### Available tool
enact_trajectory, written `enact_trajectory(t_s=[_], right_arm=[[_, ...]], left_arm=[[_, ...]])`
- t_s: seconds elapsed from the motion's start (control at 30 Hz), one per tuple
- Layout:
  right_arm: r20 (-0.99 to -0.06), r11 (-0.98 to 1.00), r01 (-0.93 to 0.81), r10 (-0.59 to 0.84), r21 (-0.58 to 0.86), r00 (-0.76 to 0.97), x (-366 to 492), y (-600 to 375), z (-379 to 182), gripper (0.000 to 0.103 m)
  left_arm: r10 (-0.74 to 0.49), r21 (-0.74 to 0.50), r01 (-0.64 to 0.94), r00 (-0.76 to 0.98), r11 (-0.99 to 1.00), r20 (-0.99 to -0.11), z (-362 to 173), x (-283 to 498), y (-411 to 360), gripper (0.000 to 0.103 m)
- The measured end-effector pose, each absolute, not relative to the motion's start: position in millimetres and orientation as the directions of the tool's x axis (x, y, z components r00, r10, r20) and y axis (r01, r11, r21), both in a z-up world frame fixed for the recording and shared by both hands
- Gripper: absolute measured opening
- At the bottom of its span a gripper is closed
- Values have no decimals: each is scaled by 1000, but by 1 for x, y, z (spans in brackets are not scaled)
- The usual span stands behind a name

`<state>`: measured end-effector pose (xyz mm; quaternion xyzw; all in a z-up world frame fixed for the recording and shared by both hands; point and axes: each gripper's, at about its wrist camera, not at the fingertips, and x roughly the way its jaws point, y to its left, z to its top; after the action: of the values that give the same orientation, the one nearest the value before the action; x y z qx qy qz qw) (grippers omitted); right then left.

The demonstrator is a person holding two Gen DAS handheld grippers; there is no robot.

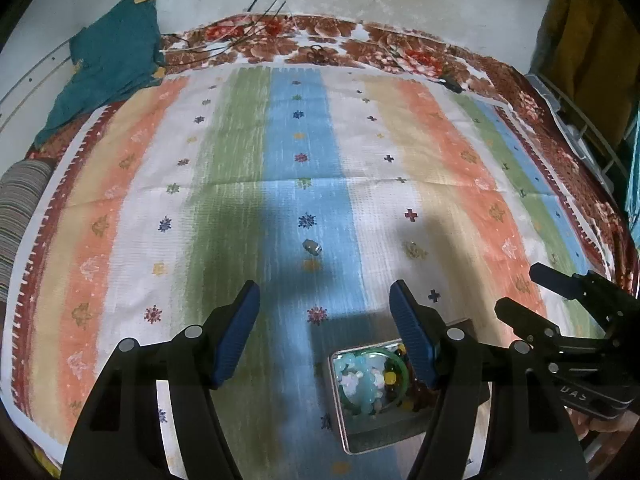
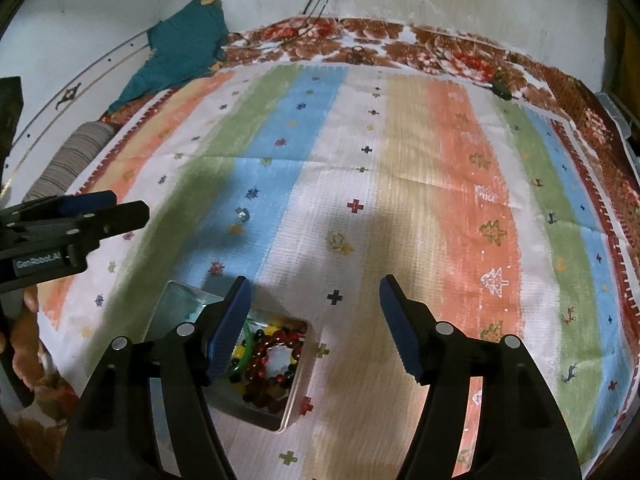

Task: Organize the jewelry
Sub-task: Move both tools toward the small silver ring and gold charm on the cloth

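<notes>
Both my grippers hang over the bed, pointing steeply down at the striped cloth (image 1: 240, 152). My left gripper (image 1: 324, 316) has its jaws wide apart with nothing between them, only the blue stripe of the cloth under the gap. My right gripper (image 2: 316, 312) is the same: jaws spread, nothing held, bare cloth below.

The metal tin (image 1: 340, 420) sits on the cloth near me, lid off, holding the jewelry: pale blue beads (image 1: 360, 376), a green bangle (image 1: 402, 364) and a dark red bead bracelet (image 2: 272, 364) (some yellow bits in there too). In the left wrist view the tin is partly behind my left gripper's right finger; in the right wrist view it is partly behind my right gripper's left finger. So the tin lies between the two grippers.

Two loose pieces lie outside the tin, farther out on the cloth. A small silvery ring (image 1: 312, 246) rests on the blue stripe, in shadow. A second small ring-like piece (image 2: 336, 239) lies to its right on the white and tan part (blurred, can't tell the type). They are apart from each other and from the tin.

A teal garment (image 1: 112, 60) is bunched at the far left corner by the wall.
</notes>
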<state>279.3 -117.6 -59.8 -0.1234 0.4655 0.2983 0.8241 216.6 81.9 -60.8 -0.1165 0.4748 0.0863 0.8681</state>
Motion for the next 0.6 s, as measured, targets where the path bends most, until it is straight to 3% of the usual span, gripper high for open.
enact_trajectory(t_s=[0.6], right_arm=[[-878, 803, -594, 321, 53, 356, 312, -98, -87, 66]], left_arm=[[54, -86, -274, 466, 958, -883, -92, 255, 96, 67]])
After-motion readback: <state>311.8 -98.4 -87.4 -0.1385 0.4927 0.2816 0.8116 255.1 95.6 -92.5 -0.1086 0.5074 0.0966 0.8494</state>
